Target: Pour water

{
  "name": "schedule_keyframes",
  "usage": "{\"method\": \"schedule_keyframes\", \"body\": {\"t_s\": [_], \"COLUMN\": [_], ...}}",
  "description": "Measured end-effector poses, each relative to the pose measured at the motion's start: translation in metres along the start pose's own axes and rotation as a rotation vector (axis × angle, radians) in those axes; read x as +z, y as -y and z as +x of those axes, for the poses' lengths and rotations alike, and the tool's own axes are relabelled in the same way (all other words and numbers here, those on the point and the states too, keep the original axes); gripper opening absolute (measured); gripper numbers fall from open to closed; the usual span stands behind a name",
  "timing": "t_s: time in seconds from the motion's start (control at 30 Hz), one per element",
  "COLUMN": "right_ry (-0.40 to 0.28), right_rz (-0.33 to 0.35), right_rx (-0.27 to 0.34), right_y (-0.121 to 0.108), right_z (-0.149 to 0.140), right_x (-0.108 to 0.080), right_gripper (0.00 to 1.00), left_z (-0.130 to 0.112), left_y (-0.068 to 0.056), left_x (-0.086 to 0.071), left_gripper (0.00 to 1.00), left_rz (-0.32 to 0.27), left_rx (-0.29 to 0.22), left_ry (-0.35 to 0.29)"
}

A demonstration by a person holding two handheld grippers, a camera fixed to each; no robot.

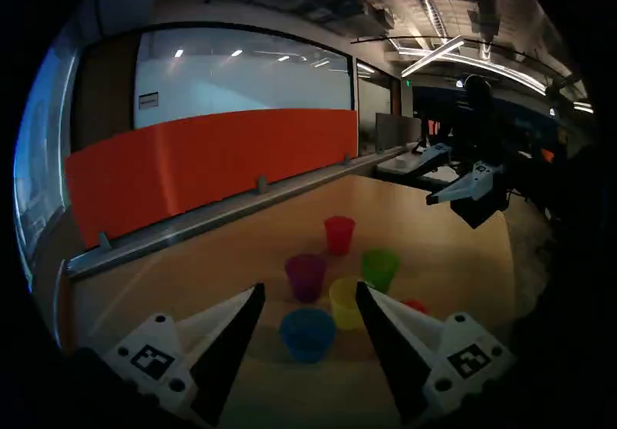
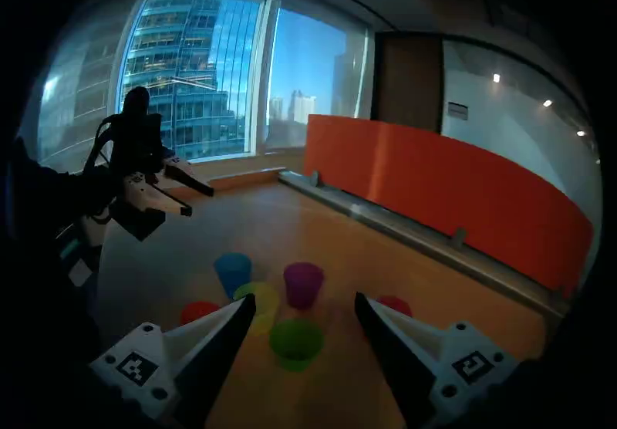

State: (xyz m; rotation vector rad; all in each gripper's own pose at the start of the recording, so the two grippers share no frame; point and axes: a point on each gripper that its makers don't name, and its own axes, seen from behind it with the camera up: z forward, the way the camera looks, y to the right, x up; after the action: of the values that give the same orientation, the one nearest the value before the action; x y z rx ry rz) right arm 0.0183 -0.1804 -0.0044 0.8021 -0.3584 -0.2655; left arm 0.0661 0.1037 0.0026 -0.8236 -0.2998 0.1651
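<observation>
Both grippers hang above a wooden table (image 1: 455, 259) with nothing between their fingers. In the left gripper view the left gripper (image 1: 308, 288) sits at the bottom of the frame, its two white fingers spread wide. Six small plastic cups stand grouped on the table past the tips. A blue cup (image 1: 308, 334) is lowest, in the gap between the fingers, with a yellow cup (image 1: 345, 302) just right of it and a purple cup (image 1: 305, 276) above it. A green cup (image 1: 379, 268) is right of the purple one, and a red cup (image 1: 338, 234) is highest in the group. A second red cup (image 1: 415, 305) is half hidden behind the right-hand finger. Whether any cup holds water cannot be told. The right gripper (image 1: 459, 204) shows dark at the middle right of this frame, well apart from the cups. An orange partition (image 1: 216, 159) runs along the table's edge at the left. In the right gripper view the right gripper (image 2: 305, 299) is likewise wide apart at the bottom of the frame. The green cup (image 2: 296, 342) lies lowest between its fingers, and the other five cups stand above and beside it. The left gripper (image 2: 197, 201) is a dark shape at the middle left, its fingers apart, in front of a tall window (image 2: 200, 74).
</observation>
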Motion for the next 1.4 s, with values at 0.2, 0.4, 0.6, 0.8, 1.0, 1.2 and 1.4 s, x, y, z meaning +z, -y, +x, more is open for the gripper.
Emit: {"method": "schedule_keyframes", "body": {"t_s": [0.2,0.4,0.6,0.8,1.0,1.2,1.4], "right_ry": [0.04,0.075,0.113,0.144,0.174,0.202,0.221], "right_rz": [0.016,0.025,0.036,0.039,0.045,0.046,0.047], "right_rx": [-0.002,-0.001,0.0,-0.01,-0.015,-0.016,-0.006], "right_y": [0.003,0.005,0.009,0.012,0.016,0.017,0.017], "right_z": [-0.02,-0.039,-0.061,-0.079,-0.096,-0.112,-0.125], "right_x": [0.011,0.021,0.03,0.036,0.04,0.044,0.051], "right_gripper": [0.99,0.99,1.0,1.0,1.0,1.0,1.0], "left_z": [-0.018,-0.037,-0.058,-0.075,-0.09,-0.103,-0.118], "left_y": [-0.003,-0.007,-0.009,-0.011,-0.014,-0.009,-0.007], "left_x": [0.011,0.018,0.023,0.026,0.03,0.033,0.037], "left_gripper": [0.87,0.87,0.87,0.87,0.87,0.87,0.87], "left_rz": [-0.024,-0.05,-0.06,-0.064,-0.078,-0.07,-0.07], "left_rx": [0.01,0.002,0.012,0.019,0.013,0.006,-0.002], "left_ry": [0.036,0.067,0.107,0.143,0.175,0.204,0.237]}}
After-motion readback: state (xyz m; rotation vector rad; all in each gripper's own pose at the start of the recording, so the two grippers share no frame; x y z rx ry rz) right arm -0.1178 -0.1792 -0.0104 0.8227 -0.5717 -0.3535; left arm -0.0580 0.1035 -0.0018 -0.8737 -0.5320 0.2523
